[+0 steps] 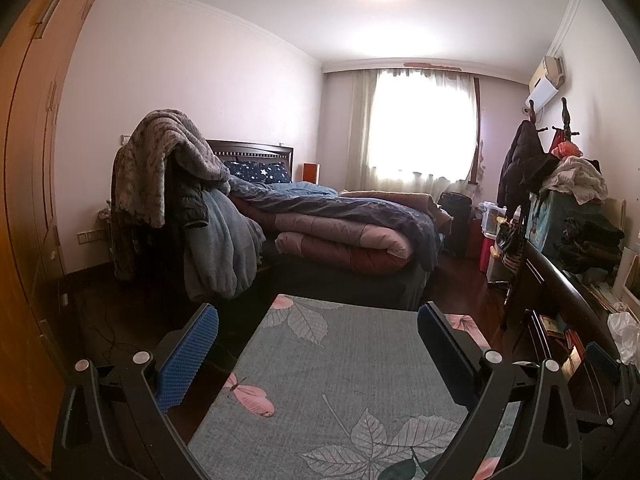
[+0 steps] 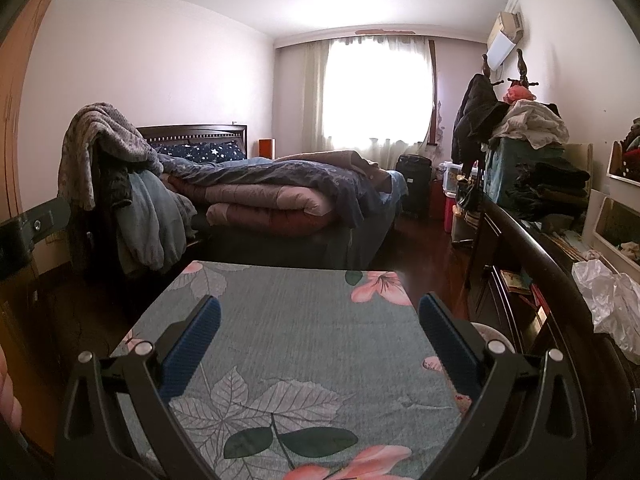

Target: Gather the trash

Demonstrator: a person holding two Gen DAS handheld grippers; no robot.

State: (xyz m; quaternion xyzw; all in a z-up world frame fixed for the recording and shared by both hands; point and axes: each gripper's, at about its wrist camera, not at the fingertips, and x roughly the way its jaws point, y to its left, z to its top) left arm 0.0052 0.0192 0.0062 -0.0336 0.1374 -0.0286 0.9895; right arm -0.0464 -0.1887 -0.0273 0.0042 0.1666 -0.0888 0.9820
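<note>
The bedroom is crowded, and that is the main hazard: a bed (image 2: 280, 200) heaped with folded quilts fills the middle, a chair draped with blankets (image 1: 168, 168) stands on the left, and a long dark dresser (image 2: 532, 240) piled with clothes runs down the right wall. In front of both cameras lies a surface covered by a grey cloth printed with leaves and pink flowers (image 2: 304, 320), and nothing that looks like trash rests on it. The likeliest piece of trash, as I judge it, is the crumpled white plastic bag (image 2: 612, 304) sitting on the near end of the dresser; what else might count is hard to tell among the clutter. The right gripper (image 2: 320, 332) hovers over the cloth with its jaws spread wide and empty, and the bag lies well off to its right and a little beyond, outside the span of the fingers. The left gripper (image 1: 318, 340) is likewise wide and empty, with the same bag (image 1: 624, 336) at the far right edge of its view, past the other gripper, so it is the worse placed of the two. A reach from here could go wrong by sweeping sideways into the dresser edge, by snagging the cloth and dragging it, or by pinching only a thin fold of the slippery bag so it slides free; loose clothing could also be mistaken for rubbish.
</note>
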